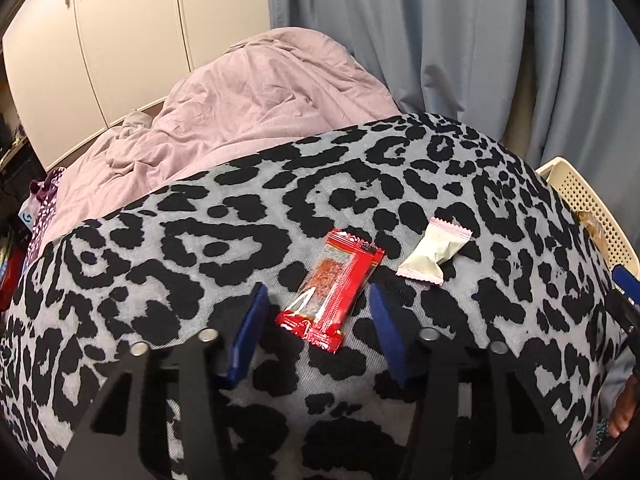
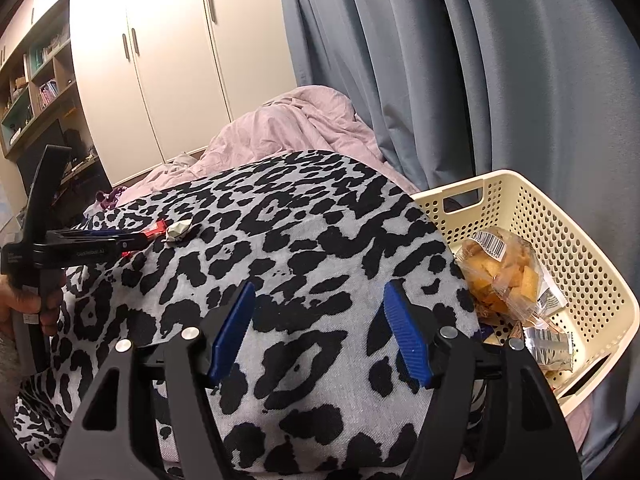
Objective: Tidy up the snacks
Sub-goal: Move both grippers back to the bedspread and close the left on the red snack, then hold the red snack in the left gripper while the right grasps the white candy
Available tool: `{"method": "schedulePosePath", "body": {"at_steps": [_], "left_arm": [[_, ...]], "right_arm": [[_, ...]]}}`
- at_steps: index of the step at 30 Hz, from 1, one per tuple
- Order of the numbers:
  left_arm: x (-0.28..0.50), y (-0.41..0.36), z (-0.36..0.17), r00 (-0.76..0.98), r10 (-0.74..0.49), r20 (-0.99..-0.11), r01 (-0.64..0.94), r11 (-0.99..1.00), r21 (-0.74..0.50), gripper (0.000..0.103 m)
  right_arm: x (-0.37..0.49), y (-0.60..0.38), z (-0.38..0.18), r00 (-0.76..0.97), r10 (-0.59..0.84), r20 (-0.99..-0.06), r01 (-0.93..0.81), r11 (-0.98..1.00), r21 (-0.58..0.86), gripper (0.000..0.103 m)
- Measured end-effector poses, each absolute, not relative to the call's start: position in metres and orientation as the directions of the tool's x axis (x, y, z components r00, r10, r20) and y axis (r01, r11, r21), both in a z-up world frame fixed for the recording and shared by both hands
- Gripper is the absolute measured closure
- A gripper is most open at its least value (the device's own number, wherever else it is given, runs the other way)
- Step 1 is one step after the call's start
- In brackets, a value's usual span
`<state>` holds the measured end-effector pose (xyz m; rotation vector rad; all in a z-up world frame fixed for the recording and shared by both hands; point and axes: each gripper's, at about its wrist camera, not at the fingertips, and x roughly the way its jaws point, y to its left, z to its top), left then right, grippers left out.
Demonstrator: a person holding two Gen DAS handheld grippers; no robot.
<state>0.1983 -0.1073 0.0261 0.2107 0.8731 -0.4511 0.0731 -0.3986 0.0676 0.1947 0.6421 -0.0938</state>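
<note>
A red snack packet [image 1: 332, 292] with a clear window lies on the leopard-print blanket [image 1: 160, 260]. My left gripper [image 1: 316, 292] stands open astride it, one blue pad on each side, with a gap to both. A white wrapped sweet with pink ends [image 1: 434, 254] lies just right of the packet. In the right wrist view the left gripper [image 2: 136, 240] shows from the side over the red packet [image 2: 154, 231], next to the sweet [image 2: 179, 231]. My right gripper [image 2: 320, 288] hangs open over bare blanket, holding nothing.
A cream perforated basket [image 2: 560, 220] sits at the blanket's right edge, holding a clear bag of orange-yellow snacks [image 2: 500, 276] and a silver packet [image 2: 548, 346]. A crumpled pink duvet [image 1: 260, 100] lies behind, with grey-blue curtains [image 2: 440, 80] and white wardrobe doors [image 2: 168, 72] beyond.
</note>
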Motion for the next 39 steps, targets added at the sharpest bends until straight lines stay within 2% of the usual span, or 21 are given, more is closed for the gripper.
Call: {"method": "schedulePosePath", "body": {"at_steps": [1, 9, 13, 16, 26, 39], "left_arm": [[0.199, -0.108, 0.026, 0.555, -0.293, -0.778, 0.464, 0.886, -0.002, 0.057], [0.205, -0.114, 0.024, 0.552, -0.297, -0.779, 0.486, 0.874, 0.011, 0.058], [0.207, -0.116, 0.025, 0.555, -0.302, -0.775, 0.490, 0.871, 0.012, 0.070], [0.207, -0.114, 0.026, 0.551, -0.315, -0.773, 0.488, 0.873, -0.008, 0.074], [0.196, -0.092, 0.047, 0.587, -0.366, -0.722, 0.468, 0.881, -0.067, 0.074], [0.176, -0.059, 0.077, 0.637, -0.405, -0.656, 0.452, 0.885, -0.108, 0.074]], "right_arm": [[0.074, -0.398, 0.067, 0.797, -0.026, -0.603, 0.145, 0.978, 0.151, 0.035], [0.076, -0.394, 0.067, 0.796, -0.022, -0.605, 0.139, 0.979, 0.148, 0.035], [0.076, -0.393, 0.067, 0.795, -0.022, -0.607, 0.138, 0.980, 0.146, 0.035], [0.076, -0.393, 0.068, 0.795, -0.024, -0.607, 0.139, 0.980, 0.143, 0.035], [0.085, -0.381, 0.071, 0.796, -0.005, -0.606, 0.108, 0.985, 0.133, 0.035], [0.150, -0.330, 0.079, 0.729, 0.183, -0.660, -0.094, 0.981, 0.169, 0.035]]}}
